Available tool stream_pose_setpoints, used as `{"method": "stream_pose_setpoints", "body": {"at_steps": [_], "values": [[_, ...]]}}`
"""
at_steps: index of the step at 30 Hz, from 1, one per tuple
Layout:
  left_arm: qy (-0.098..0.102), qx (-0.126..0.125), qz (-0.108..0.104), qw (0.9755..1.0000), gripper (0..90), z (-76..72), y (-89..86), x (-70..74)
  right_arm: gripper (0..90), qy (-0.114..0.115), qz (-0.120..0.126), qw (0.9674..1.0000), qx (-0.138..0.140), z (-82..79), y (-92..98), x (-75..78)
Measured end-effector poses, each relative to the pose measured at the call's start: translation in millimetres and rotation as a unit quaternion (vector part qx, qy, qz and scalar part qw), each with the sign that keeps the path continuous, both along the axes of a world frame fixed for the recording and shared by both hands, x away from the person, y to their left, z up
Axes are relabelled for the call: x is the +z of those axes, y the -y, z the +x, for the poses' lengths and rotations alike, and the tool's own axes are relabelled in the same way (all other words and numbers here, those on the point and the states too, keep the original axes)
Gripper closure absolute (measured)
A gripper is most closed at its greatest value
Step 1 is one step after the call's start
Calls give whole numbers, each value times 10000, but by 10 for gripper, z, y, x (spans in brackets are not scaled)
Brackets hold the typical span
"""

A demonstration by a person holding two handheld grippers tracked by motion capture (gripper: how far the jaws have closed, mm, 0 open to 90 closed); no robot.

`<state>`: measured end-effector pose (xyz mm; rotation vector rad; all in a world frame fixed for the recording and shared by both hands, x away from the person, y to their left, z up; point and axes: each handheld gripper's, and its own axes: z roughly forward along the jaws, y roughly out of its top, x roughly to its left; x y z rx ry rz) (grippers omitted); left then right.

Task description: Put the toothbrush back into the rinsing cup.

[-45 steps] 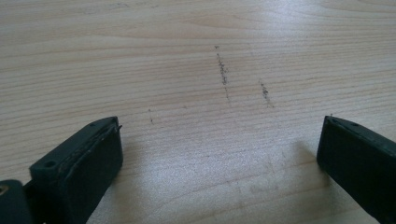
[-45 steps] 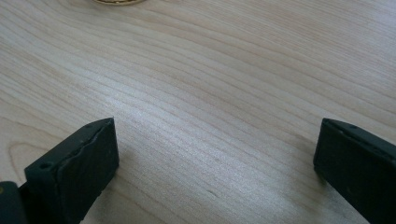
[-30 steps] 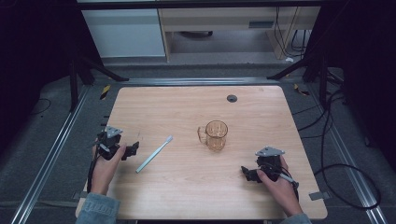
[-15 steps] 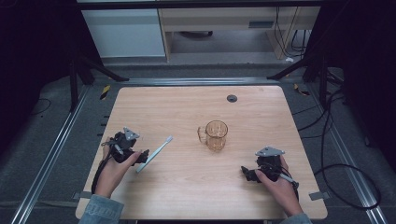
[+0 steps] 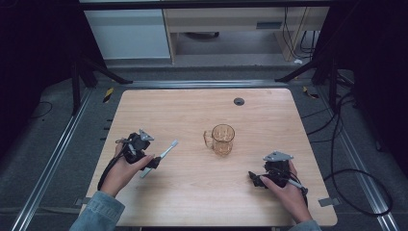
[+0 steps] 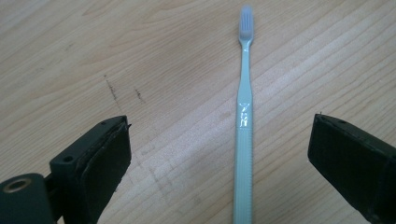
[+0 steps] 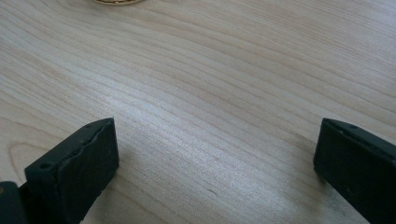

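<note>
Left gripper (image 6: 219,154) is sitting wide open, jaws straddling the toothbrush (image 6: 243,140) — neither pad is touching it. In the left gripper view the pale green handle is running up between the jaws, closer to the right one, with the bristle head (image 6: 246,19) pointing away from the camera. The brush is lying flat on the wooden table (image 6: 163,60); a few dark scuff marks (image 6: 112,88) are showing on the wood just left of it.

From the high view the left gripper (image 5: 153,162) is hovering over the handle end of the toothbrush (image 5: 166,151), left hand (image 5: 126,168) wrapped around the body, a denim sleeve (image 5: 98,211) coming in from the bottom edge.

Right gripper (image 7: 215,163) is also spread open, holding nothing — bare wood between the jaws. In the high view it (image 5: 254,179) is resting low near the table's right front, right hand (image 5: 287,191) behind it.

A glass mug (image 5: 223,139) is standing upright near the table's middle, handle to its left, well apart from both grippers; its amber base (image 7: 112,2) is just clipping the top edge of the right gripper view. A small dark round fitting (image 5: 239,101) is sitting near the far edge.
</note>
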<state>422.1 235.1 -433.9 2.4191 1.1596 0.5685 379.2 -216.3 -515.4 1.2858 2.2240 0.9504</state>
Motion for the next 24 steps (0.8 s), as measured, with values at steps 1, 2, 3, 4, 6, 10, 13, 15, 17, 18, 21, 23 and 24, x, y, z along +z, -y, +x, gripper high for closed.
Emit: {"method": "stream_pose_setpoints", "body": {"at_steps": [1, 2, 3, 4, 6, 10, 13, 15, 17, 18, 21, 23, 24], "values": [[0, 0, 0, 10000, 53, 0, 0, 0, 4, 1, -1, 10000, 1, 0, 0, 0], [-44, -43, 67, 10000, 53, 19, 18, 24, 4, 1, -1, 10000, 1, 0, 0, 0], [-68, -65, 101, 9999, 53, 27, 26, 40, 4, -3, 2, 10000, 0, 0, 0, 0], [-68, -65, 101, 9999, 53, 27, 26, 40, 4, -1, 0, 10000, 2, 0, 0, 0], [-151, -142, 193, 9996, 53, 58, 51, 85, 4, -1, -1, 10000, 1, 0, 0, 0], [-326, -261, 440, 9982, 62, 109, 76, 121, 4, 0, -1, 10000, 3, 0, 0, 0], [-385, -280, 513, 9975, 63, 139, 99, 143, 4, -1, 1, 10000, 1, 0, 0, 0], [-408, -287, 533, 9973, 62, 149, 105, 154, 4, -3, 8, 10000, 3, 0, 0, 0], [-461, -311, 523, 9971, 62, 168, 123, 160, 4, -1, 2, 10000, 8, 0, 1, 0], [-524, -329, 561, 9965, 63, 193, 136, 159, 4, 0, 0, 10000, 2, 0, 0, 0], [-631, -315, 550, 9960, 70, 236, 155, 145, 4, -5, 9, 10000, 2, 0, 0, 0], [-676, -309, 559, 9957, 79, 260, 178, 133, 4, -1, -1, 10000, 3, 0, 0, 0], [-710, -316, 558, 9954, 81, 273, 186, 133, 4, -5, 9, 10000, 5, -1, 0, 1]]}}
